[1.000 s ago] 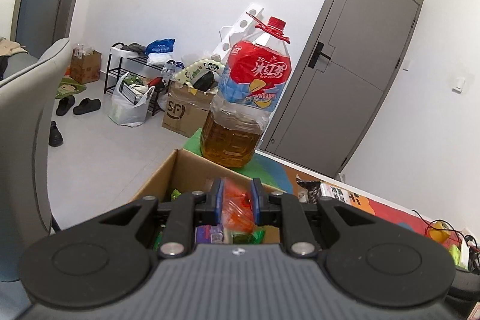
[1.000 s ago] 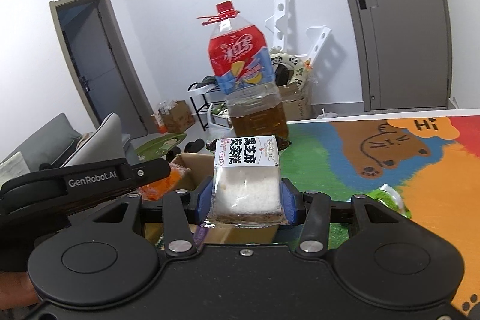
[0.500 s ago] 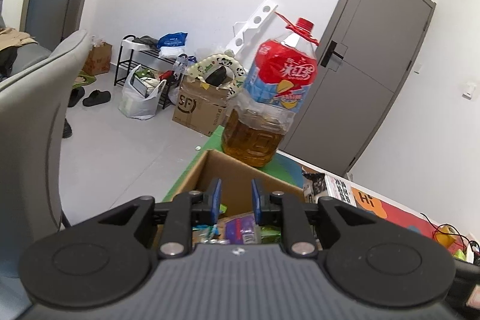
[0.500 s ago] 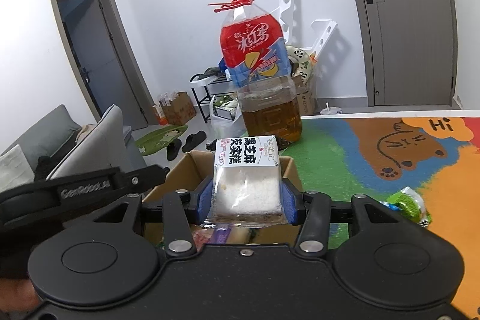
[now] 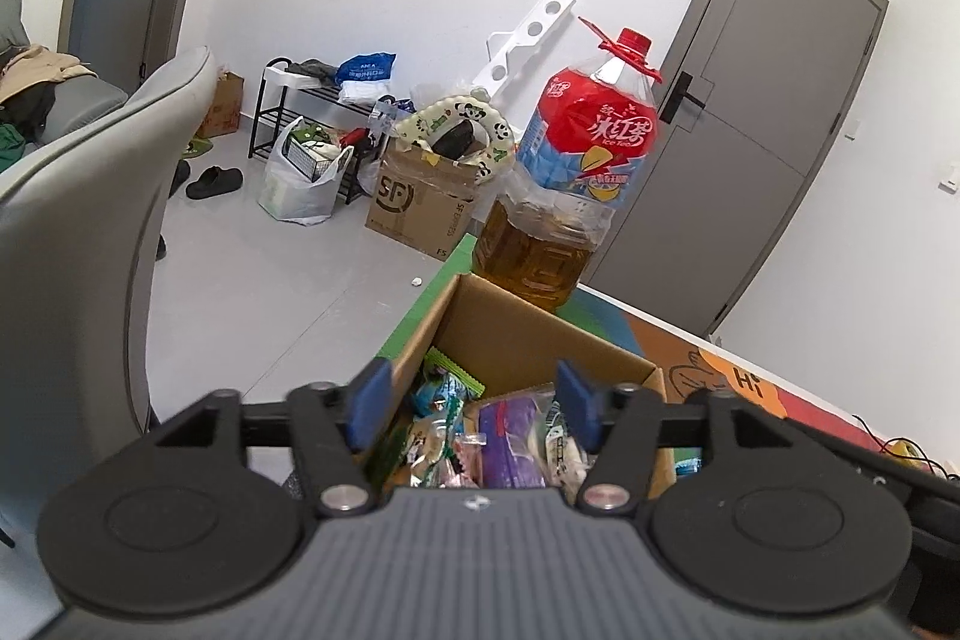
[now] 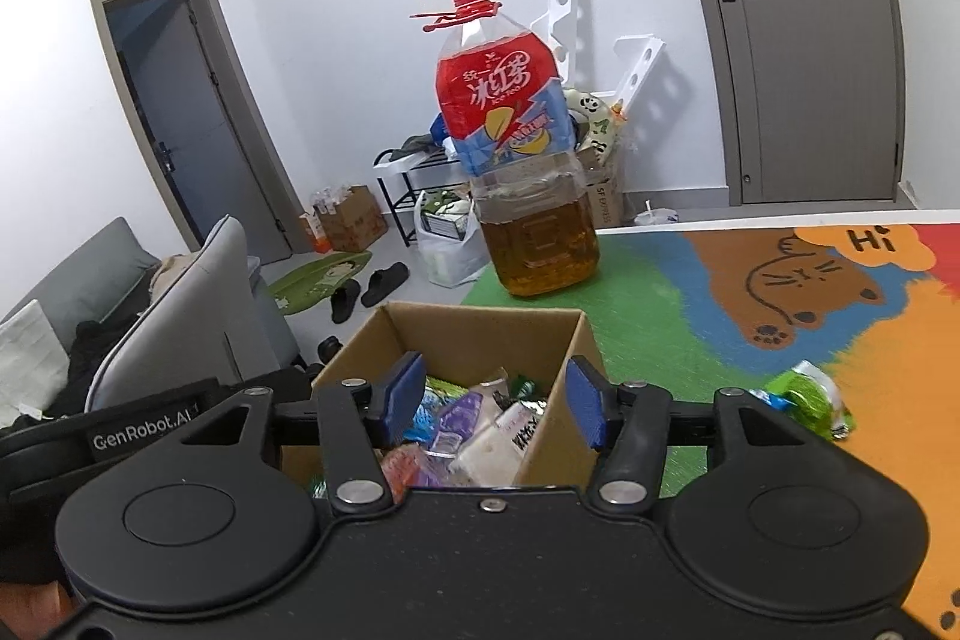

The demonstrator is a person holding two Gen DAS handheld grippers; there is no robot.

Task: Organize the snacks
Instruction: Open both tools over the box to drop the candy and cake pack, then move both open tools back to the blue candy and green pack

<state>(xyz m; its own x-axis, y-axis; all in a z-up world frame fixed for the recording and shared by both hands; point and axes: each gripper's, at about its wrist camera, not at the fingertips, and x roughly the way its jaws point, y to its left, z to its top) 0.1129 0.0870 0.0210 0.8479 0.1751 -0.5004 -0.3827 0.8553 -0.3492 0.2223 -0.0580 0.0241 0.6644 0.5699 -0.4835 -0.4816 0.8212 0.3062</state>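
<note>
- The left gripper (image 5: 474, 403) hangs over the cardboard box (image 5: 528, 334). Its blue jaws are opening and grip nothing; only the snacks down in the box show between them.
- The right gripper (image 6: 493, 403) hangs over the same box (image 6: 480, 334). Its jaws are opening too, and nothing is pinched between them.
- The box sits on the near left part of a colourful mat (image 6: 720, 328) with a cat picture and the word "Hi".
- The box holds a heap of snack packs (image 6: 474, 424). A white pack with black letters (image 6: 510, 430) lies on top, on the right side of the heap. A purple pack (image 5: 510, 436) lies in the middle.
- One green snack pack (image 6: 810, 397) lies on the mat, to the right of the box and apart from it.
- A big bottle of iced tea (image 6: 516, 160) with a red cap stands on the mat just behind the box.
- A grey chair (image 5: 78, 220) stands at the left, off the mat.
- Far back on the floor are a brown box marked SF (image 5: 420, 208), a white bag (image 5: 300, 190) and black slippers (image 5: 213, 181).
</note>
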